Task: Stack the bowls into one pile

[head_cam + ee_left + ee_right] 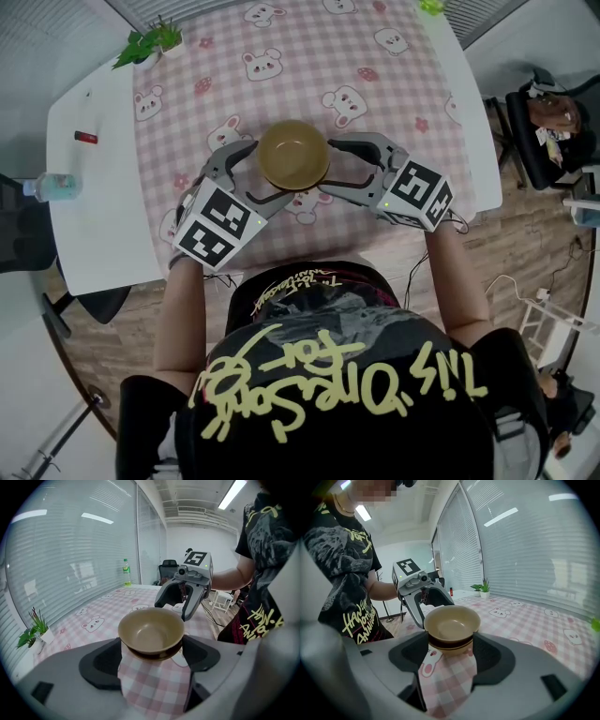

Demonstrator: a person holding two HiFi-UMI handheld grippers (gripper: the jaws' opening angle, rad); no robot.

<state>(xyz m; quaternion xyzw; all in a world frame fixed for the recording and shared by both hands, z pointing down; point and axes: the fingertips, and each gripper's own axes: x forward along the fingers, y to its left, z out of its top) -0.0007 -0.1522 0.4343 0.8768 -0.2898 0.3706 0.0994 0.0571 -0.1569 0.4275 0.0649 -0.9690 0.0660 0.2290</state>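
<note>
On the white table (94, 206), a pink checked tablecloth (309, 56) printed with bears covers the middle, and bare white strips show down both long sides. The person stands at the near edge with a gripper in each hand.

The left gripper (262, 173) and the right gripper (327, 165) face each other across the cloth. Each has its fingers spread wide, and neither is clamped on anything. The pile of bowls (293, 155) stands upright on the cloth between them, just at the tips of both pairs of fingers. Whether any finger touches it cannot be told.

In both gripper views, the pile reads as a tan bowl nested in a lower one with a dark brown band under the rim. The top bowl is empty.

A potted plant (150, 42) stands at the far left corner. A clear water bottle (52, 186) lies by the left edge, and a small red object (85, 138) lies on the white strip between them.
</note>
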